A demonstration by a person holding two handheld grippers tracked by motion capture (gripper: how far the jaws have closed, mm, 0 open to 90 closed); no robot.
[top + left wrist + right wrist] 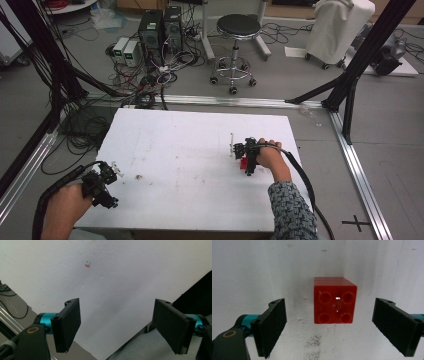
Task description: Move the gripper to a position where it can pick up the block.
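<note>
Hovering my right hand-held gripper (329, 327) over the red brick (334, 301).
Jaws wide apart, brick between them untouched on the desk (175, 150); my wrist angled down.

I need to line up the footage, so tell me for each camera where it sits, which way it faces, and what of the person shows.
High view: above the person's side, looking forward and down on the white table; both forearms, left gripper and right gripper show.
Left gripper view: rides the left gripper, facing bare tabletop near its edge; open jaws show.
Right gripper view: rides the right gripper, looking down on the red block between open jaws.
Shared: the red block also shows in the high view, under the right gripper.
</note>
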